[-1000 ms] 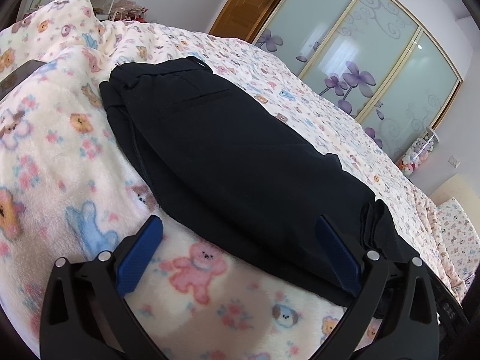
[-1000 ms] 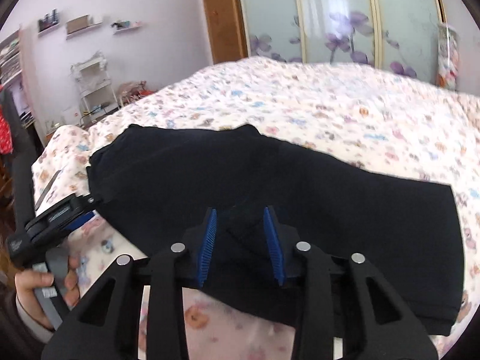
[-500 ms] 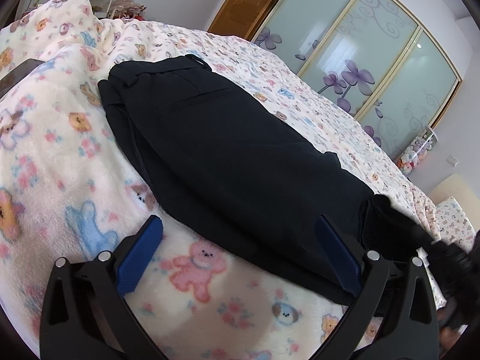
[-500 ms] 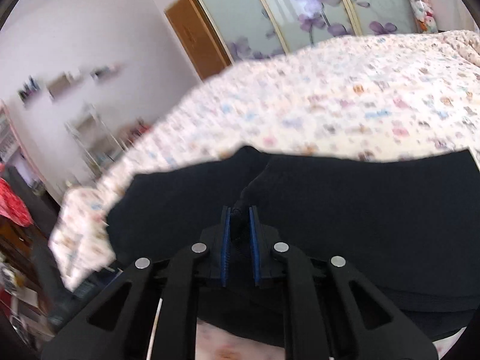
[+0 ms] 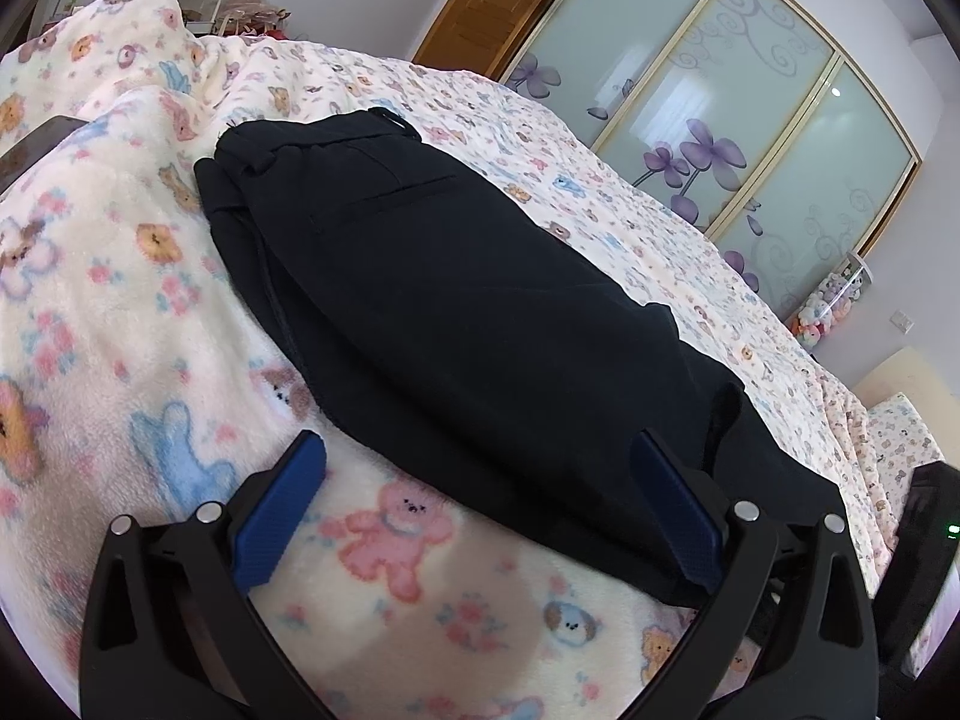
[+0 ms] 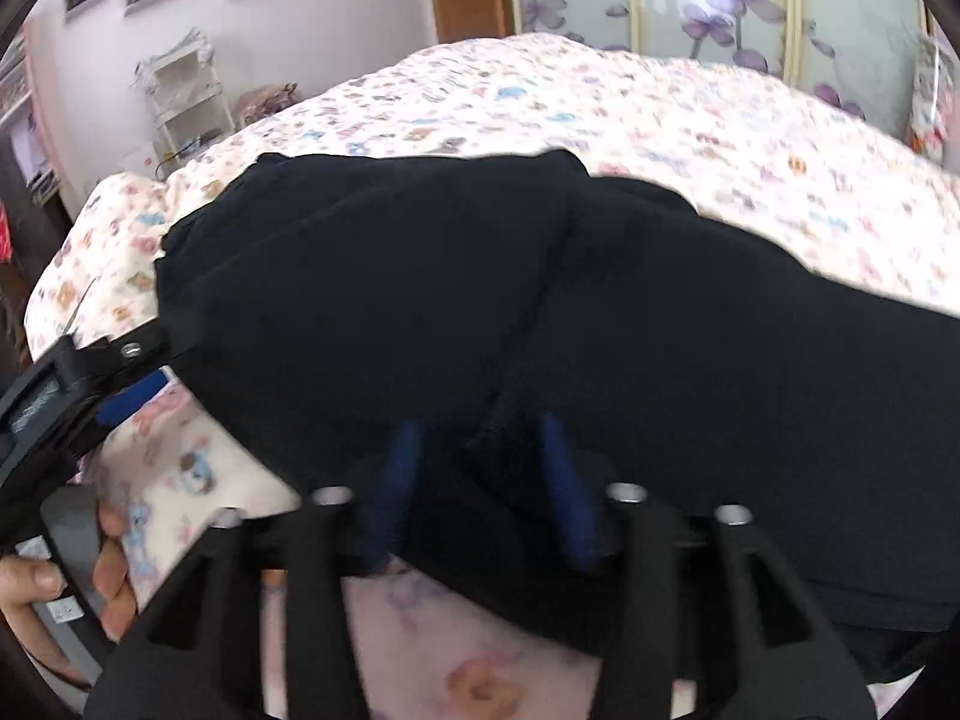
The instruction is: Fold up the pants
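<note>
Black pants lie folded lengthwise on a bed with a teddy-bear blanket, waistband at the far left. My left gripper is open and empty, its right finger over the pants' near edge. In the right wrist view the pants fill the middle. My right gripper is open, its blue pads on either side of a raised fold of the cloth. The left gripper shows at that view's left edge, held by a hand.
Sliding wardrobe doors with purple flowers stand behind the bed. A wooden door and a white shelf rack are at the back. A dark flat object lies on the blanket at far left.
My right gripper was shut on a pinch of the pants half a second ago; it has opened and dropped back toward the cloth. The left gripper stayed open and barely moved.
</note>
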The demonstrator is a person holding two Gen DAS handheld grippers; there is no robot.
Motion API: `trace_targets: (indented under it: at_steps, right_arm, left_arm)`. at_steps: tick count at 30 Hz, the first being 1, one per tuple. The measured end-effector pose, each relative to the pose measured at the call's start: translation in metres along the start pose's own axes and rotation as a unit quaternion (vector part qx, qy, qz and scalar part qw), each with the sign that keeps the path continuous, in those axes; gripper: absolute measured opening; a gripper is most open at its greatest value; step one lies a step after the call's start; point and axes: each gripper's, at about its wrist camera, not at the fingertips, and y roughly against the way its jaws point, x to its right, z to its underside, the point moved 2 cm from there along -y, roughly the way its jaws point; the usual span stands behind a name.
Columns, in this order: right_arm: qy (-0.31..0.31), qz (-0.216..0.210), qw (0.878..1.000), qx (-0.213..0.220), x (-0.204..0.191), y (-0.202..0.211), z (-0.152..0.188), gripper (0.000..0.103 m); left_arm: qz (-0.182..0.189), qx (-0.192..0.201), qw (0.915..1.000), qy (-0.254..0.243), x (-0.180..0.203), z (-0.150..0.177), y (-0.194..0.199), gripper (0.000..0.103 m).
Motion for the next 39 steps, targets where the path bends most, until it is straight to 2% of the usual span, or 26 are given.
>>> trace_targets:
  at_steps: [4,6,8,10,12,14,16,17,18,19,20,22,23,25,26,28,30,32,33,35,39]
  right_arm:
    - [-0.032,-0.038,0.998,0.038,0.001,0.011,-0.004,0.061]
    - [-0.055,-0.040,0.998,0.004,0.010,-0.008,0.000,0.061]
    - [-0.067,-0.057,0.996,0.011,0.014,-0.004,0.000,0.061]
    - [-0.096,-0.090,0.991,0.033,0.021,0.012,-0.002,0.061]
    - [-0.142,-0.134,0.978,0.075,0.036,0.032,-0.005,0.061]
    - [-0.174,-0.145,0.969,0.103,0.050,0.042,-0.007,0.061]
    - [-0.204,-0.152,0.963,0.086,0.062,0.034,-0.007,0.061]
    - [-0.215,-0.158,0.962,0.059,0.064,0.021,-0.003,0.061]
    - [-0.216,-0.159,0.963,0.010,0.063,0.001,0.004,0.061]
    - [-0.200,-0.144,0.969,-0.014,0.059,-0.011,0.008,0.061]
    - [-0.175,-0.130,0.976,-0.003,0.052,-0.011,0.010,0.061]
    - [-0.159,-0.128,0.979,0.015,0.045,-0.001,0.008,0.064]
    - [-0.163,-0.158,0.973,0.032,0.044,0.008,0.007,0.066]
    - [-0.170,-0.204,0.962,0.066,0.049,0.021,0.008,0.085]
    - [-0.172,-0.218,0.957,0.084,0.052,0.027,0.010,0.089]
    - [-0.180,-0.247,0.945,0.114,0.058,0.030,0.017,0.089]
    - [-0.201,-0.265,0.936,0.117,0.062,0.023,0.025,0.089]
    - [-0.211,-0.268,0.933,0.113,0.064,0.016,0.026,0.089]
    - [-0.210,-0.270,0.933,0.113,0.064,0.015,0.024,0.089]
    - [-0.206,-0.273,0.933,0.113,0.062,0.013,0.023,0.089]
    - [-0.208,-0.279,0.930,0.116,0.070,0.020,0.026,0.091]
  left_arm:
    - [0.001,0.000,1.0000,0.001,0.001,0.000,0.000,0.101]
    - [0.002,0.000,1.0000,0.001,0.000,0.000,0.000,0.101]
    - [0.001,-0.001,1.0000,0.000,0.000,0.000,0.000,0.101]
    - [0.002,0.000,1.0000,0.001,0.000,0.000,0.000,0.101]
    - [0.002,0.001,1.0000,0.001,0.000,-0.001,0.000,0.101]
    - [0.007,0.003,1.0000,0.003,-0.001,-0.001,0.001,0.101]
    - [0.015,0.004,0.9998,0.008,-0.002,-0.002,0.003,0.101]
    - [0.028,0.009,0.9994,0.017,-0.003,-0.003,0.006,0.101]
    - [0.039,0.013,0.9989,0.025,-0.005,-0.004,0.009,0.101]
    - [0.053,0.017,0.9978,0.037,-0.008,-0.006,0.012,0.101]
    - [0.072,0.022,0.9956,0.056,-0.011,-0.009,0.016,0.101]
    - [0.115,0.027,0.9880,0.100,-0.022,-0.016,0.024,0.101]
    - [0.140,0.027,0.9817,0.127,-0.030,-0.021,0.027,0.101]
    - [0.176,0.021,0.9697,0.169,-0.044,-0.029,0.030,0.101]
    - [0.193,0.017,0.9621,0.192,-0.052,-0.034,0.029,0.101]
    - [0.215,0.009,0.9530,0.213,-0.061,-0.044,0.024,0.101]
    - [0.217,0.014,0.9550,0.201,-0.062,-0.052,0.023,0.101]
    - [0.213,0.014,0.9597,0.183,-0.062,-0.054,0.021,0.101]
    - [0.208,0.001,0.9611,0.181,-0.062,-0.053,0.017,0.101]
    - [0.189,-0.037,0.9652,0.177,-0.062,-0.046,0.003,0.101]
    - [0.147,-0.048,0.9773,0.145,-0.051,-0.042,-0.002,0.099]
